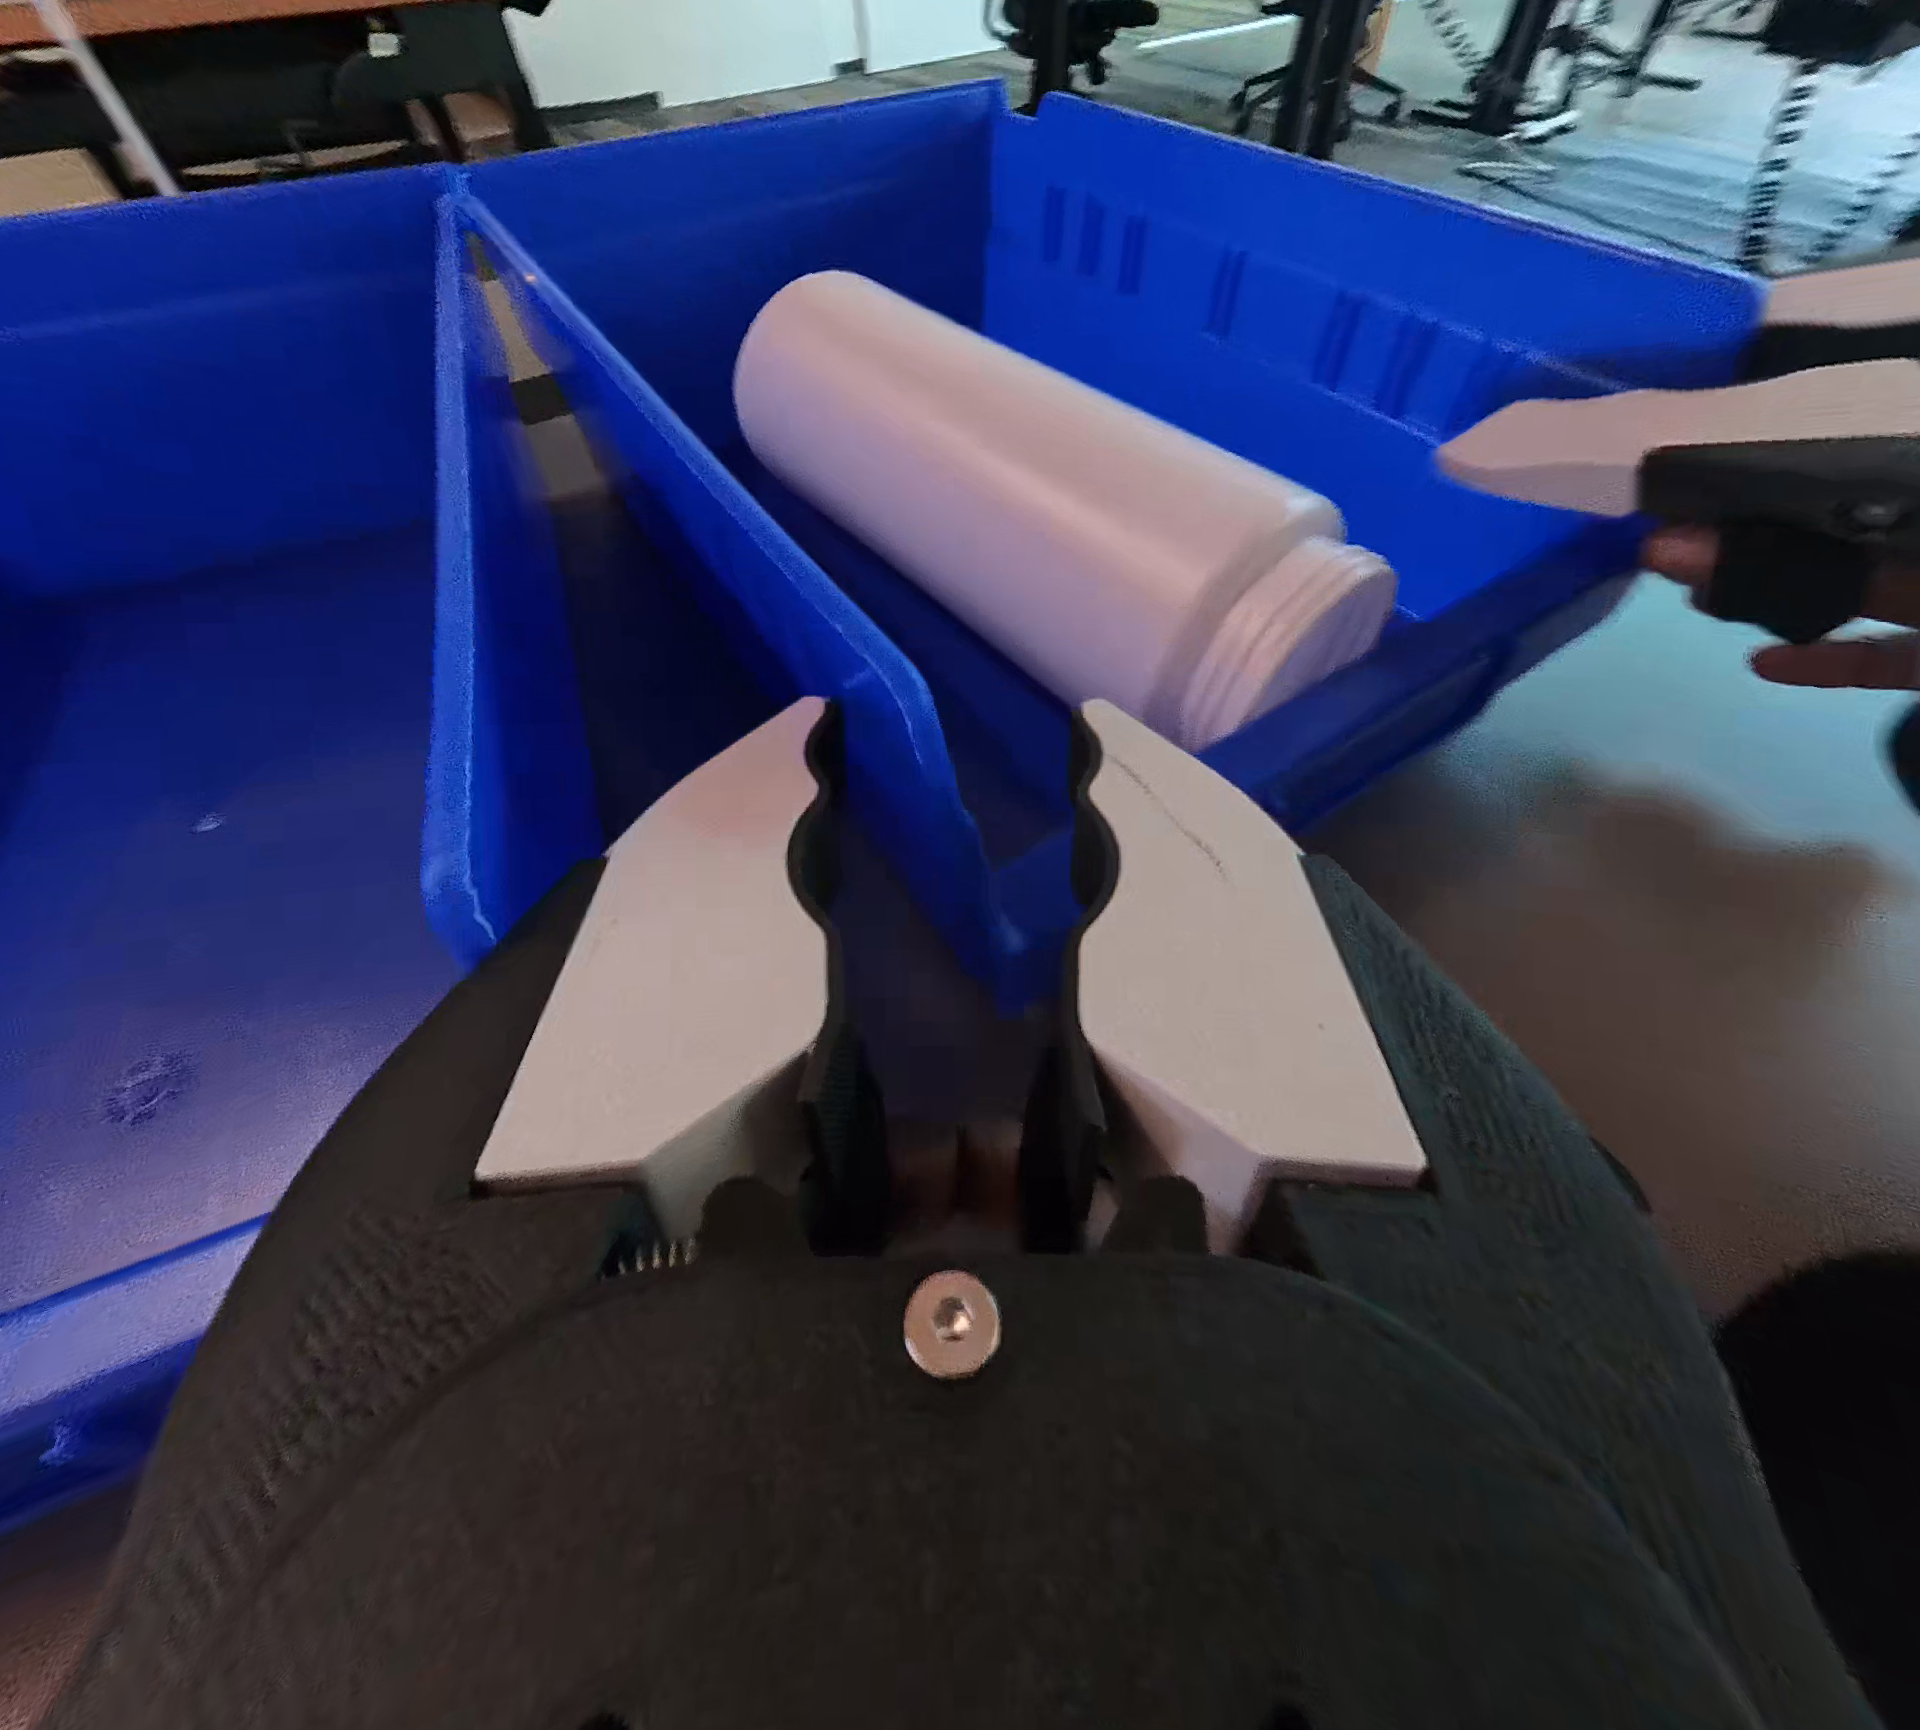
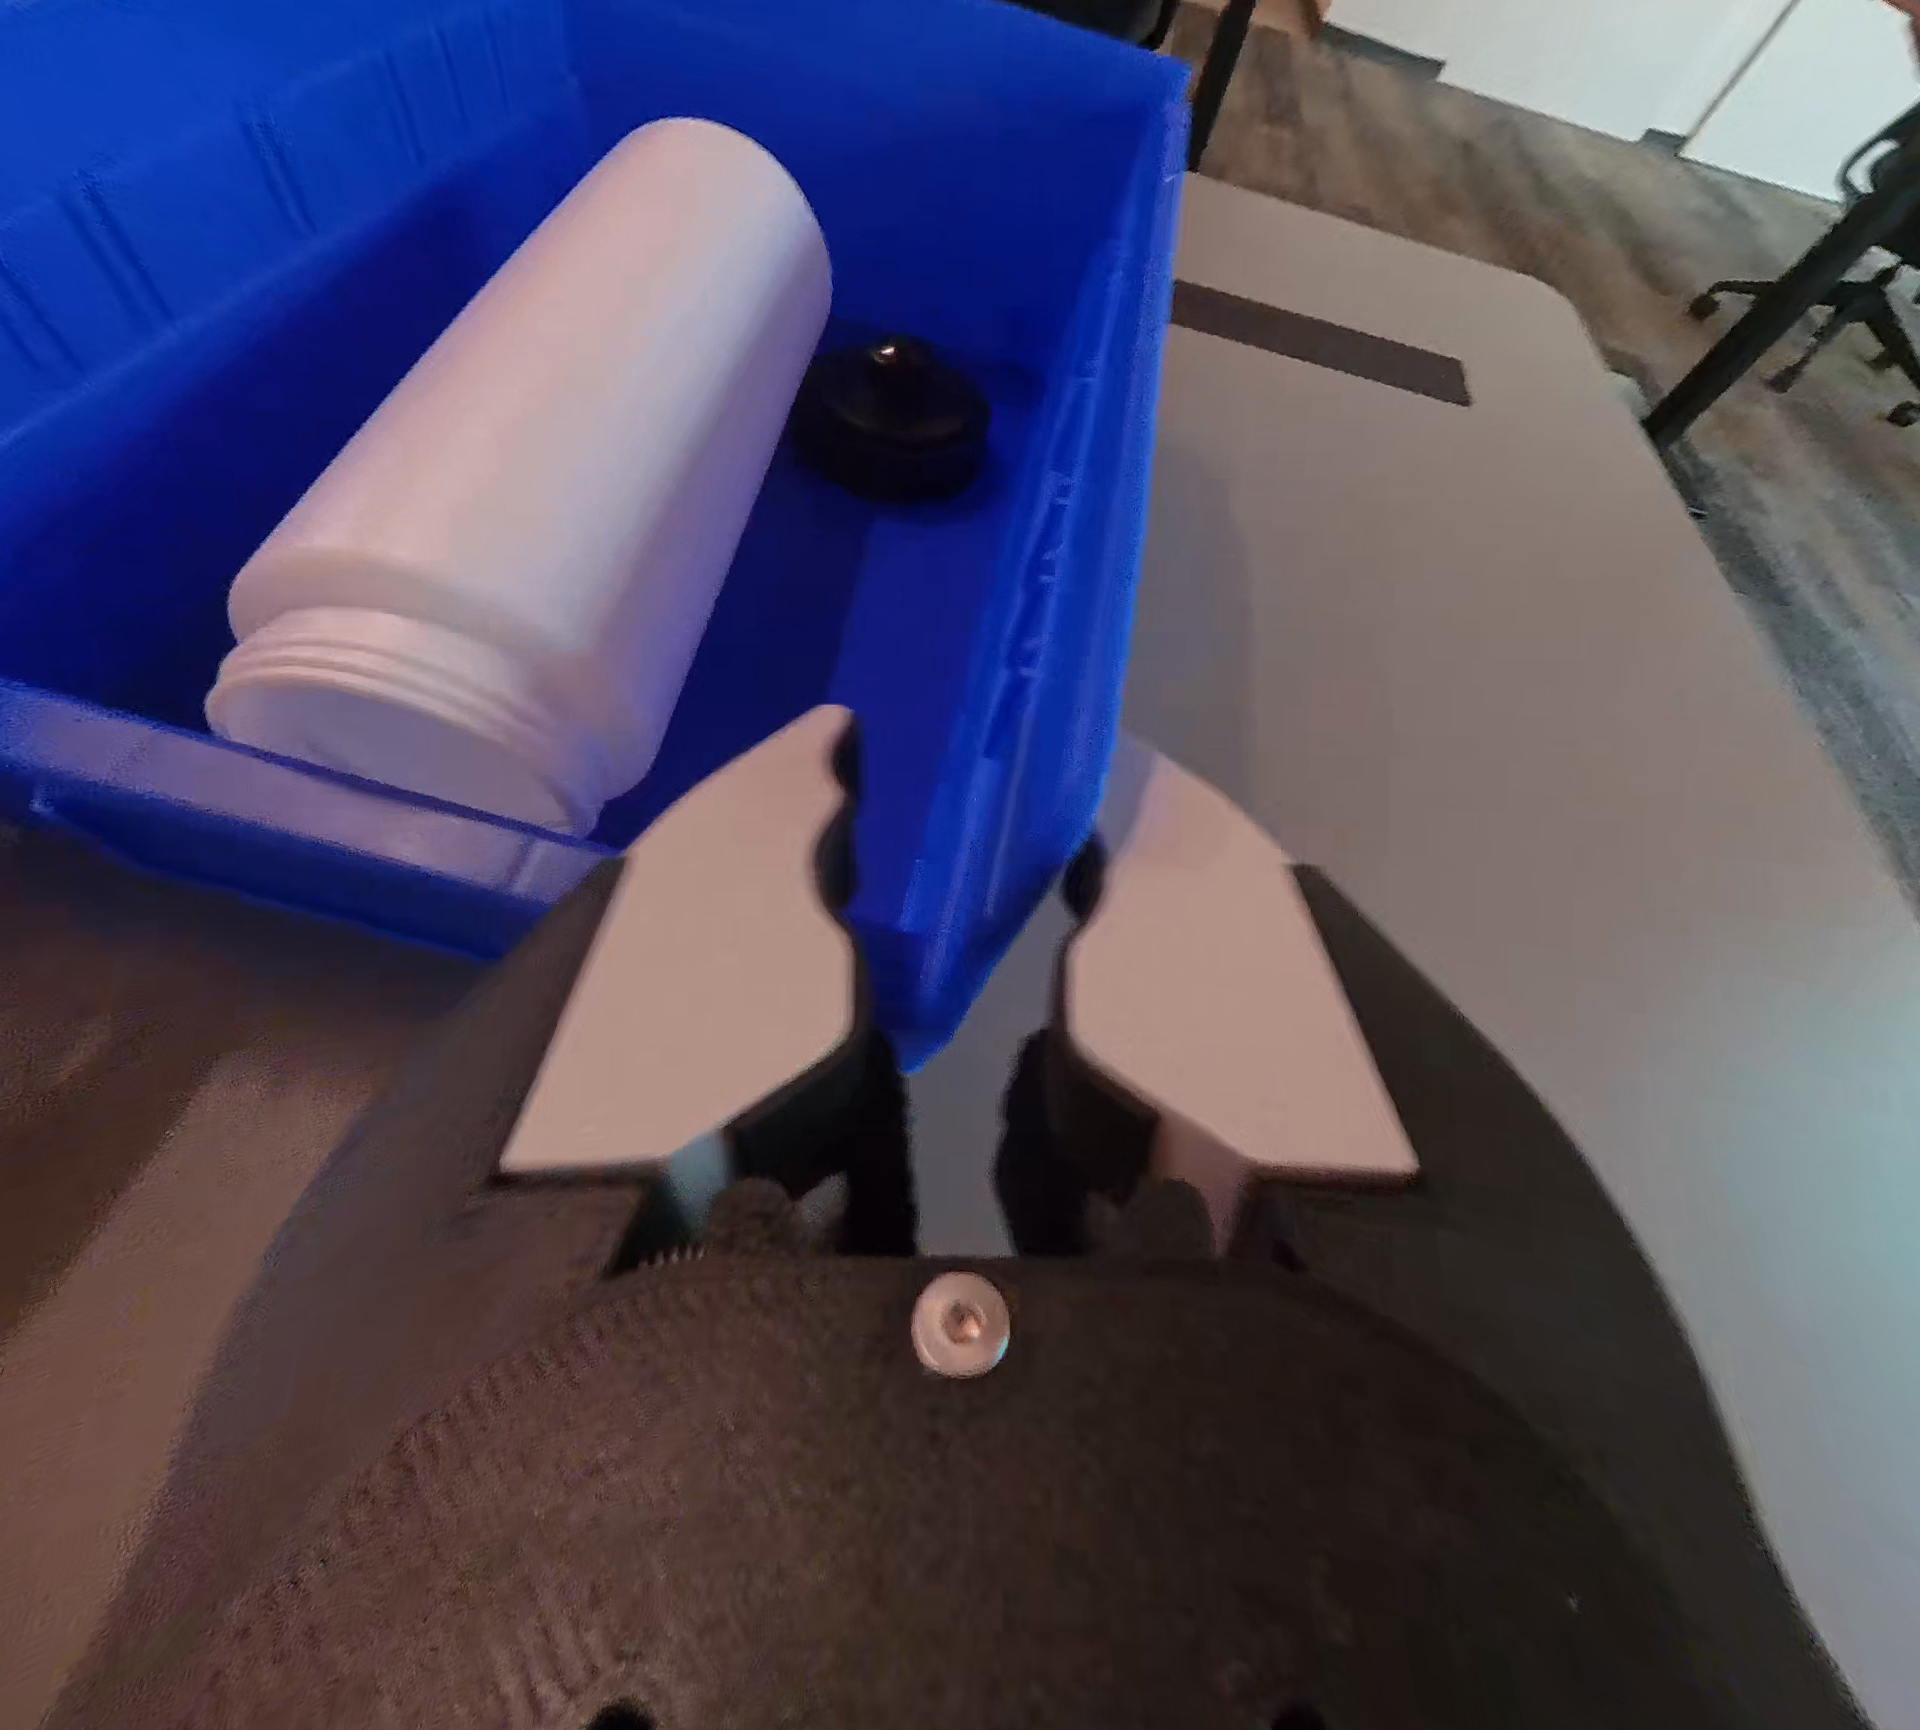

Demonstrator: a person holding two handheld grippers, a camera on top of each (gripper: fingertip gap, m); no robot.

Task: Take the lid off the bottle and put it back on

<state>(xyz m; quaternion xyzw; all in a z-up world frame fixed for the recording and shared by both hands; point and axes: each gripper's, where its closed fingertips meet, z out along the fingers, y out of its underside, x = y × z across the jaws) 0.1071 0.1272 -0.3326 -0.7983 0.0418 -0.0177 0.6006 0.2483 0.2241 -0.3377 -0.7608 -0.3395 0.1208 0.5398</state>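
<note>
only rightward: lid point(image 2: 891, 425) (beside bottle point(image 2: 540, 475))

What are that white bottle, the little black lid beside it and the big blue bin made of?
White bottle: looks like matte opaque plastic, with moulded screw threads at its neck. Black lid: probably hard plastic, slightly glossy; a small highlight shows on its top. Blue bin: moulded plastic with a smooth sheen, thin ribbed walls.

A white bottle point(image 2: 540, 475) is seen lying on its side in a blue bin point(image 2: 1049, 153), its threaded neck uncovered. A black lid point(image 2: 894, 423) is placed just beside its base. The right gripper point(image 2: 966, 807) is held open over the bin's near corner
</note>
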